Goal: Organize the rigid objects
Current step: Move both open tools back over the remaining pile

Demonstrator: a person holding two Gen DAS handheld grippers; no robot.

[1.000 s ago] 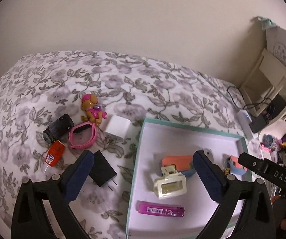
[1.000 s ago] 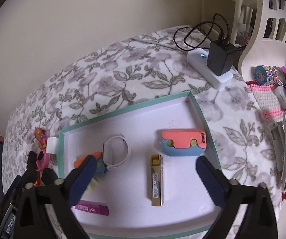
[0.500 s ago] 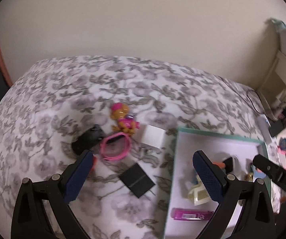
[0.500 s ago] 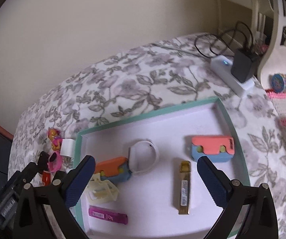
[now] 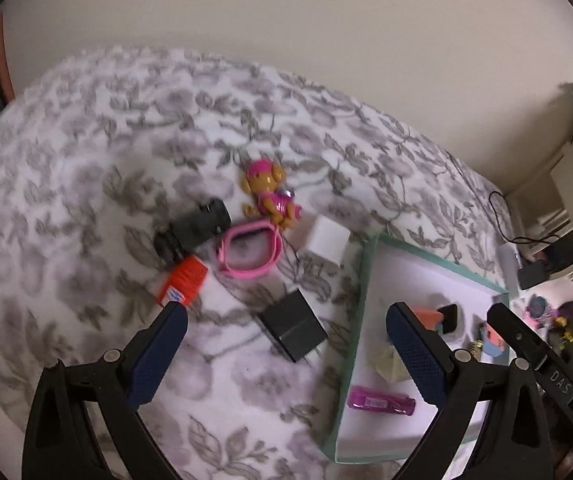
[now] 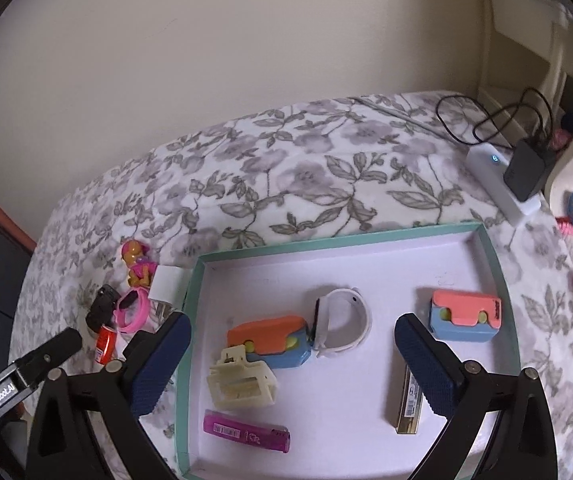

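While left claw [image 5: 286,354] hangs spread over bed [image 5: 66,220], black charger [image 5: 292,326] lies between tips, beside tray [image 5: 360,280]: light, stiff, slick (pinch flat sides, avoid prongs). Right claw [image 6: 292,360] spread, empty.

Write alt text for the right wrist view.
An open gripper hovers over a teal-rimmed tray on a floral bedspread. The tray holds two orange-and-blue cases, a white watch, a cream clip, a purple lighter and a gold bar. Small toys lie left of it.
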